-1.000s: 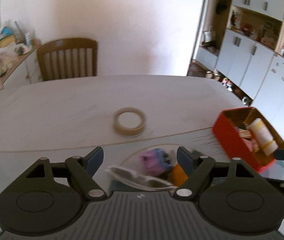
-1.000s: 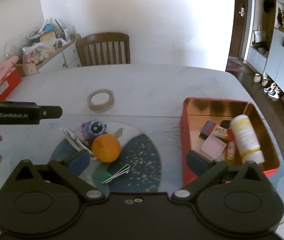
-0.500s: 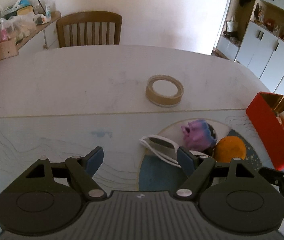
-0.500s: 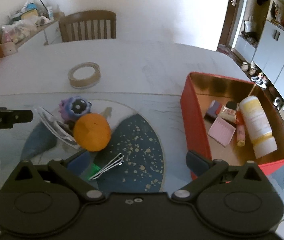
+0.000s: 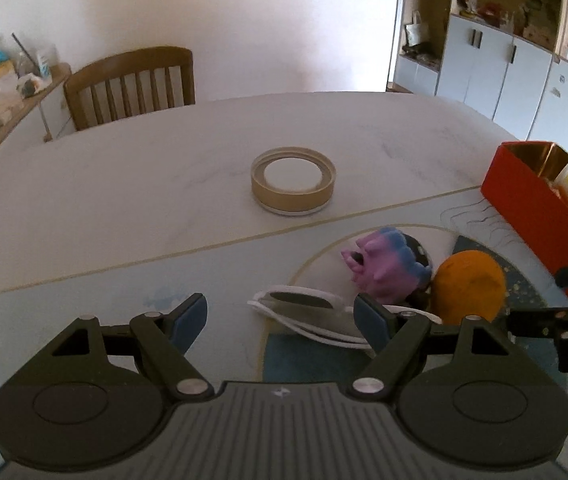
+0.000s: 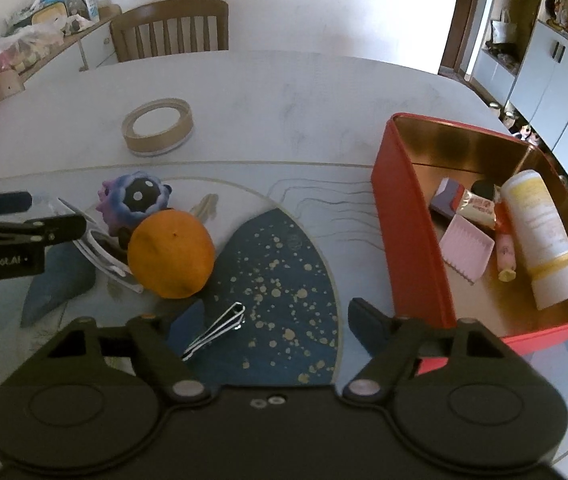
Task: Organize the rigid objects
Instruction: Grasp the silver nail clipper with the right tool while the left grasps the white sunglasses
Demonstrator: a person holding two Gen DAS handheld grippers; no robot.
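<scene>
A red tin box (image 6: pixel 408 216) at the right holds a white bottle (image 6: pixel 540 236), a pink card and small packets. On the mat lie an orange (image 6: pixel 171 254), a purple-blue toy (image 6: pixel 133 200), white glasses (image 5: pixel 308 316) and a metal nail clipper (image 6: pixel 215 330). A tape roll (image 5: pixel 292 186) lies farther back. My left gripper (image 5: pixel 281 318) is open and empty, low over the glasses. My right gripper (image 6: pixel 271 320) is open and empty, just above the nail clipper. The left gripper also shows at the left of the right wrist view (image 6: pixel 23 232).
A wooden chair (image 5: pixel 131 84) stands at the table's far side. A cluttered sideboard (image 6: pixel 35 36) is at the back left. White cupboards (image 5: pixel 504 64) line the right wall. The box (image 5: pixel 532 204) sits near the table's right edge.
The left gripper has swung left then back right and closer to the glasses. The right gripper has come down and forward towards the nail clipper. Both stay open.
</scene>
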